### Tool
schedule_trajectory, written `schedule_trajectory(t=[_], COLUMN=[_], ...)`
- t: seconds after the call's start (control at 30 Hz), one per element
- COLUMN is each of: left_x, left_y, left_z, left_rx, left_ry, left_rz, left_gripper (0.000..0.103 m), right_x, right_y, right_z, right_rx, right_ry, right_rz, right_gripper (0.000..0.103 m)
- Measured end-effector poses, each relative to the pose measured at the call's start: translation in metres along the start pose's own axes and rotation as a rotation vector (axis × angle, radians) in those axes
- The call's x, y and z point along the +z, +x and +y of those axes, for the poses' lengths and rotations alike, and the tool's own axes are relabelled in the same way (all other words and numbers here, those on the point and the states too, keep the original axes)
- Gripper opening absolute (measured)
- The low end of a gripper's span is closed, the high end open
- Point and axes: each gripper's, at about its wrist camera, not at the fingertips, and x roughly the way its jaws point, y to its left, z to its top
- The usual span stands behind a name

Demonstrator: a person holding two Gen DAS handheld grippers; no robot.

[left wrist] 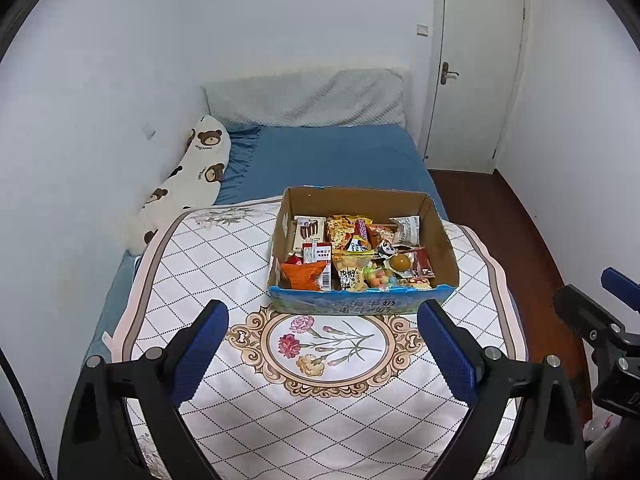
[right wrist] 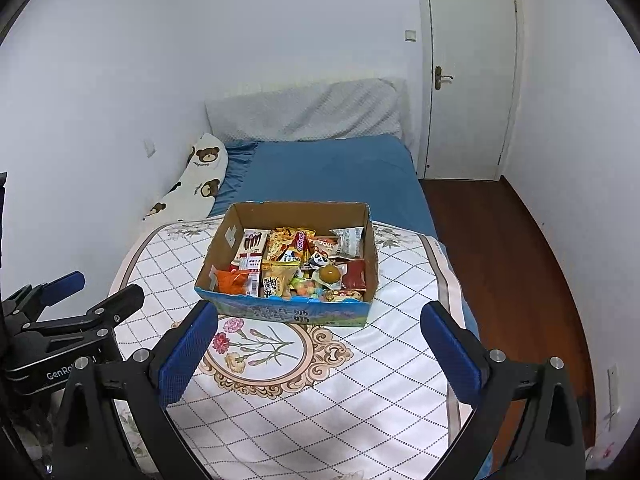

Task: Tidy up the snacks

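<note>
An open cardboard box with a blue printed front (left wrist: 362, 304) (right wrist: 288, 314) sits on a white quilted mat on the bed. It is filled with several snack packets: an orange packet (left wrist: 303, 274) (right wrist: 231, 281) at front left, a chocolate-stick pack (left wrist: 308, 232) (right wrist: 252, 241) at back left, a round amber sweet (left wrist: 400, 262) (right wrist: 330, 273). My left gripper (left wrist: 324, 316) is open and empty, in front of the box. My right gripper (right wrist: 320, 318) is open and empty, also in front of the box. The other gripper shows at each view's edge.
The white diamond-pattern mat with a flower medallion (left wrist: 332, 346) (right wrist: 256, 350) covers the near bed. Blue sheet (left wrist: 332, 160), bear-print bolster (left wrist: 192, 184) by the left wall, grey headboard cushion (left wrist: 304, 98). A white door (left wrist: 476, 68) and wooden floor (right wrist: 500, 260) lie to the right.
</note>
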Motion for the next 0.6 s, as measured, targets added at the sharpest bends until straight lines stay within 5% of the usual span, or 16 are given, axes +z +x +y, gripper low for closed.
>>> schedule_trajectory(t=[0.6], left_x=[0.015], left_y=[0.065], left_z=[-0.010], left_rx=[0.040], left_ry=[0.001], left_rz=[0.013], left_gripper=[0.103], right_x=[0.008], right_y=[0.074], right_z=[-0.011], right_rx=[-0.100], right_ry=[0.010], right_rz=[0.002], right_gripper=[0.103])
